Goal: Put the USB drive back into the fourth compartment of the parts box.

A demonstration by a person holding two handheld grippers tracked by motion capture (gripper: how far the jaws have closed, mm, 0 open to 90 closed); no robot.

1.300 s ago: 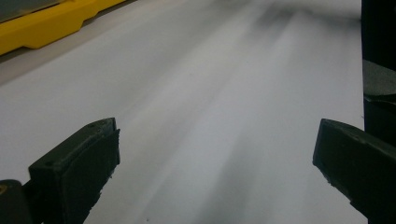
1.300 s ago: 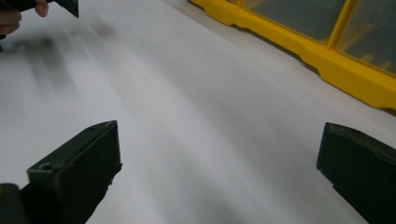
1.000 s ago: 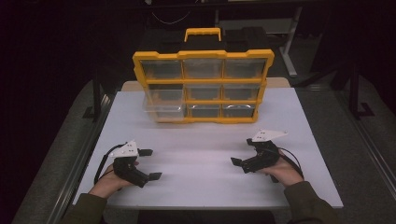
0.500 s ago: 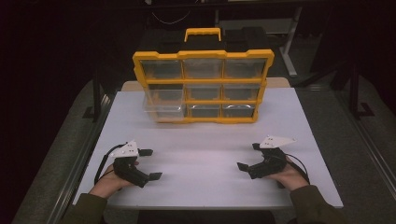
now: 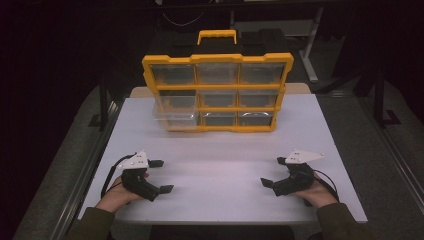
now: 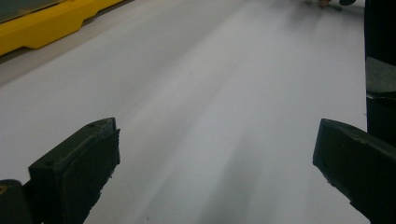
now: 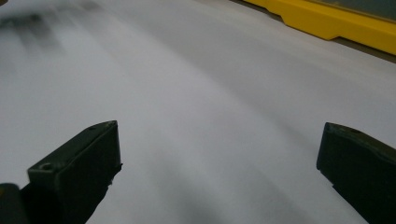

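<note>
A white table (image 5: 220, 150) carries a yellow parts organiser (image 5: 218, 90), standing upright at the far edge with its handle on top and nine clear drawers facing the person. One clear drawer (image 5: 176, 116), bottom-left in the organiser, juts out part-way toward the near side; the others sit flush. Well short of the organiser, the left gripper (image 5: 161, 176) and the right gripper (image 5: 272, 171) rest low over bare tabletop, each with its jaws spread wide and nothing between them. Judging by this, the work on the drawers looks barely begun: neither tool touches the organiser, and the protruding drawer is the likely first target
</note>
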